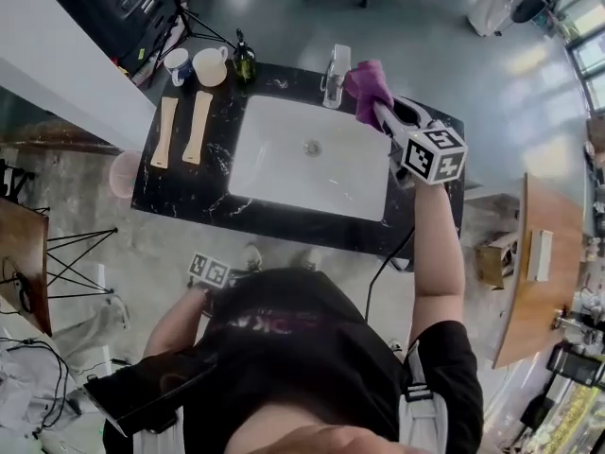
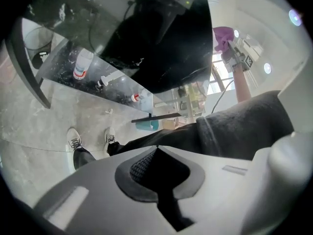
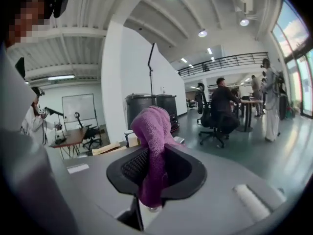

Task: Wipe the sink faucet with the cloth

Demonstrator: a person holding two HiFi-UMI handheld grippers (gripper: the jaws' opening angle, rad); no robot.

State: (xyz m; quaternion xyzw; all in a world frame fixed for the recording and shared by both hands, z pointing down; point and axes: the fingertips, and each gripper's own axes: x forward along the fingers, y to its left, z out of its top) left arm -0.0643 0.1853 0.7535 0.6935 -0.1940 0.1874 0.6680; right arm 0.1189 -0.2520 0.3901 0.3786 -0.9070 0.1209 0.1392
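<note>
A purple cloth (image 1: 367,88) hangs bunched from my right gripper (image 1: 376,107), whose jaws are shut on it. It hovers just right of the chrome faucet (image 1: 335,76) at the back of the white sink (image 1: 284,159). In the right gripper view the cloth (image 3: 151,126) stands up between the pads of the right gripper (image 3: 154,148), with an office room behind it. My left gripper (image 2: 157,147) is held low at the person's side, its tips meeting with nothing between them. Its marker cube (image 1: 210,270) shows by the person's feet. The left gripper view also catches the cloth (image 2: 223,35) far off.
The black marble counter (image 1: 189,187) carries two mugs (image 1: 210,65), a dark bottle (image 1: 244,61) and two wooden utensils (image 1: 165,132) left of the basin. A pink bin (image 1: 123,173) stands at the counter's left end. A wooden table (image 1: 529,272) is to the right.
</note>
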